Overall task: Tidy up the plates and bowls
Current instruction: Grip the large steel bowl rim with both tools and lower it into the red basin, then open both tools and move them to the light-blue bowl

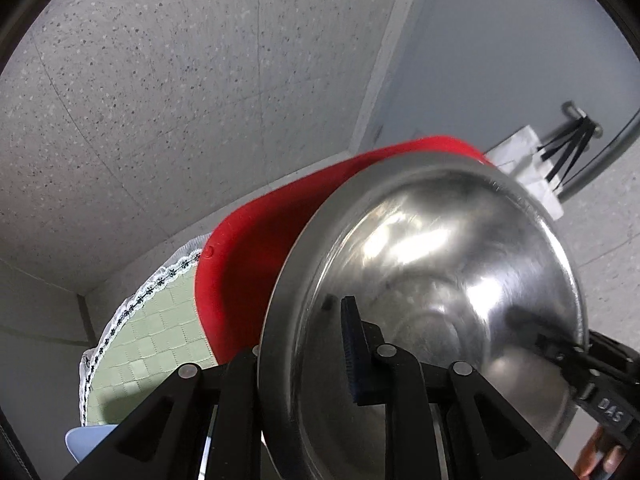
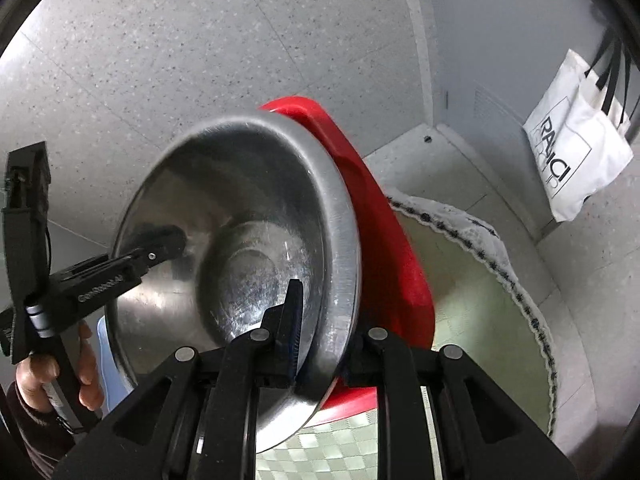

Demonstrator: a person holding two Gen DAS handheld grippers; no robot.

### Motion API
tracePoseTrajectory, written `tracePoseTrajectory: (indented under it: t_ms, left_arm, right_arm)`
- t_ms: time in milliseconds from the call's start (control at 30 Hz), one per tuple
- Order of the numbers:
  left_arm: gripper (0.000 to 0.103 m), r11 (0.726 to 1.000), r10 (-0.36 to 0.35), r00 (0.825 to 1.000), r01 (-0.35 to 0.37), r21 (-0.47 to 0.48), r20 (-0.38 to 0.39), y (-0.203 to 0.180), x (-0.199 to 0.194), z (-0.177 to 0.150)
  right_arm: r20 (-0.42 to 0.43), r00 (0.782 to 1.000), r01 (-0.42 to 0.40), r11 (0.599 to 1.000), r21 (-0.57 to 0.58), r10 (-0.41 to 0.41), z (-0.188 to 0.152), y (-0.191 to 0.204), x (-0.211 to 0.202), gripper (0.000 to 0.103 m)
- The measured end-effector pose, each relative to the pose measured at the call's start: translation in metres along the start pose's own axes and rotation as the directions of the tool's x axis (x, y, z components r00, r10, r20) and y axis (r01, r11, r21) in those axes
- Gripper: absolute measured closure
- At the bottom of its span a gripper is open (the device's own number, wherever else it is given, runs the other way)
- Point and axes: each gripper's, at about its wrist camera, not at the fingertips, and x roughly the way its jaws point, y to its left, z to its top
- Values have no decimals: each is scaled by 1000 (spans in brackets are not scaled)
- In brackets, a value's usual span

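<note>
A stainless steel bowl (image 1: 436, 280) is held up off the worktop, tilted so its shiny hollow faces both cameras. Each hand-held gripper clamps the rim from an opposite side. The left hand-held gripper (image 1: 304, 344) is closed on the bowl's rim, one blue-padded finger (image 1: 352, 352) inside the hollow and the other outside the wall. The right hand-held gripper (image 2: 324, 320) grips the opposite rim the same way, its padded finger (image 2: 294, 312) lying against the inner wall. In the right wrist view, the left tool appears at the far side of the bowl with the person's left hand (image 2: 60, 376) wrapped around its handle.

Directly behind the bowl, beyond the gripper tips, a red plastic plate or tray (image 1: 248, 248) stands tilted against the bowl's outer wall; whether the two touch cannot be told. Below them is a round worktop with a pale green checked cloth (image 2: 472, 292) edged in white lace with dark stitching. A pale blue dish (image 1: 86, 442) shows at the near lower edge. Farther off are a speckled grey floor (image 1: 160, 100) and a white tote bag (image 2: 576, 140) with black handles hanging on a wall.
</note>
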Motion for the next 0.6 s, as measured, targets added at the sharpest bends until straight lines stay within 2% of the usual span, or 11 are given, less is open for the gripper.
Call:
tracePoseTrajectory:
  t_ms: [67, 133, 200, 233, 267, 333, 367, 433, 467, 567, 600]
  left_arm:
    - [87, 1000, 7, 1000, -8, -7, -25, -2, 14, 3]
    - [85, 1000, 14, 1000, -14, -13, -28, -15, 4, 5]
    - [69, 1000, 31, 999, -31, -3, -21, -24, -6, 3]
    - [64, 1000, 13, 1000, -13, 8, -5, -26, -6, 4]
    - [56, 1000, 8, 1000, -8, 12, 3, -31, -10, 5]
    - [43, 998, 46, 999, -46, 30, 26, -40, -16, 1]
    - [41, 998, 54, 998, -56, 42, 41, -42, -21, -3]
    - [39, 997, 63, 996, -66, 50, 61, -46, -27, -8]
    - [32, 996, 67, 995, -71, 48, 73, -46, -32, -12]
    - [27, 996, 84, 986, -89, 25, 147, -42, -59, -29]
    - [22, 996, 88, 982, -92, 13, 167, -36, -67, -35]
  right_arm:
    - [-12, 1000, 12, 1000, 6, -12, 1, -1, 5, 85]
    - [-22, 1000, 13, 1000, 12, -12, -2, -5, 6, 85]
    - [-28, 1000, 10, 1000, 25, -9, -3, -8, 6, 83]
    - [-23, 1000, 10, 1000, 28, -9, -3, -9, 3, 81]
    - [-11, 1000, 8, 1000, 26, -8, -2, -9, -1, 74]
    - [6, 1000, 2, 1000, 26, -2, -1, -9, -7, 72]
    - [16, 1000, 10, 1000, 23, -10, -1, -8, -11, 65]
    - [34, 999, 18, 1000, 13, -19, -3, -4, -18, 59]
    - [45, 999, 26, 1000, 9, -27, -5, -2, -24, 57]
    - [92, 993, 72, 997, -7, -71, -13, 7, -41, 57]
    - [119, 988, 100, 995, -21, -97, -18, 12, -48, 57]
